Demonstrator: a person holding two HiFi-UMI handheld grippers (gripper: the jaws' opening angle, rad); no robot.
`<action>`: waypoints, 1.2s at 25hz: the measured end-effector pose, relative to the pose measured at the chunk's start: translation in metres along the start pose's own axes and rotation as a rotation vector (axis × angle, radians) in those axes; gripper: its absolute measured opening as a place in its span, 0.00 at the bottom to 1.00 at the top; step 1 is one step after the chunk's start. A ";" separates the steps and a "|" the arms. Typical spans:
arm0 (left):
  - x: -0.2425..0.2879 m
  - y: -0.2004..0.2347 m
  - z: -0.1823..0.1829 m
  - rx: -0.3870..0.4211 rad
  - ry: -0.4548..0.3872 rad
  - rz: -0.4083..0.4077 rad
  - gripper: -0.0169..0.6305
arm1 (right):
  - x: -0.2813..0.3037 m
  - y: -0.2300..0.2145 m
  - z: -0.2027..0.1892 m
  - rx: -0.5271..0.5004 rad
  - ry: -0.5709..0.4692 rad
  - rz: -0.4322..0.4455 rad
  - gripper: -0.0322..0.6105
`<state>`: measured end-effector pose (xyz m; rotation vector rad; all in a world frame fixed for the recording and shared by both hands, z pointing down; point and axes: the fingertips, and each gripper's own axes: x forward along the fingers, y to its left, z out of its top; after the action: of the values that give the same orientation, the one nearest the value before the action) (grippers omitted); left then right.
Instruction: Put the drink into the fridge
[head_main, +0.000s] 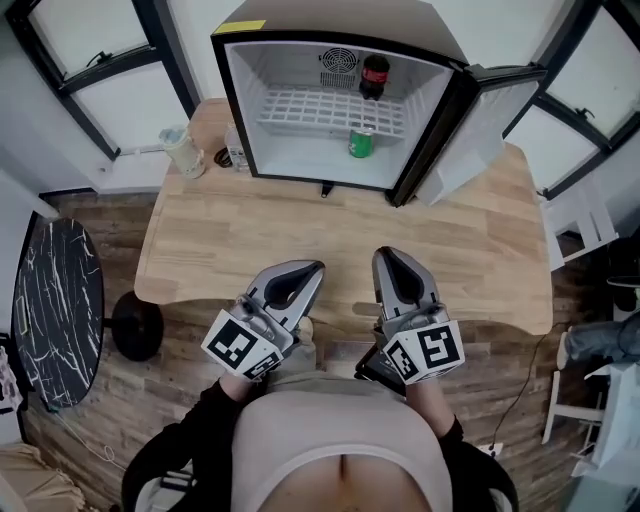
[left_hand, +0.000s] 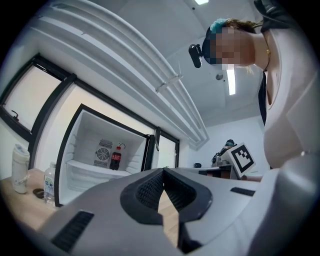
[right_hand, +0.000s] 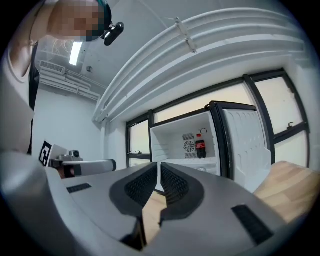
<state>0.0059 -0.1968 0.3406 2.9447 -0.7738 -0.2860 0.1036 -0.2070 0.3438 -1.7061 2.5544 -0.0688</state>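
The person's pale shirt (head_main: 335, 450) fills the bottom of the head view, closest of all; just above it are the two grippers, each with a black-and-white marker cube (head_main: 240, 345); the left gripper (head_main: 308, 272) is at lower middle left and the right gripper (head_main: 392, 258) is just beside it, and both hang over the near edge of the wooden table (head_main: 300, 220); the two do not touch.

The left gripper's jaws are pressed together at the tip with nothing between them; the right gripper's jaws are closed too, with only a thin slit, and they hold nothing.

At the top middle of the head view stands a small fridge (head_main: 243, 100) on the far side of the table; its door (head_main: 480, 130) is swung wide open to the right; a cola bottle (head_main: 374, 76) stands upright at the back of the white wire shelf (head_main: 310, 110), next to a round fan grille; a green can (head_main: 361, 141) stands lower down, nearer the front.

To the left of the fridge, on the table, are a pale cup (head_main: 183, 150) and a clear water bottle (head_main: 235, 148); a round black table (head_main: 55, 310) is at the left edge.
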 end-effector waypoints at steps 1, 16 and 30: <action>-0.004 -0.009 -0.001 -0.001 -0.002 0.006 0.03 | -0.011 0.004 -0.001 0.000 0.004 0.004 0.12; -0.087 -0.135 -0.005 0.009 -0.008 0.091 0.03 | -0.143 0.063 0.005 0.037 -0.005 0.080 0.11; -0.103 -0.153 0.007 0.035 0.017 0.065 0.03 | -0.157 0.087 0.018 0.040 -0.022 0.084 0.11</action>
<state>-0.0101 -0.0132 0.3303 2.9432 -0.8796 -0.2446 0.0854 -0.0283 0.3241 -1.5745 2.5873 -0.0949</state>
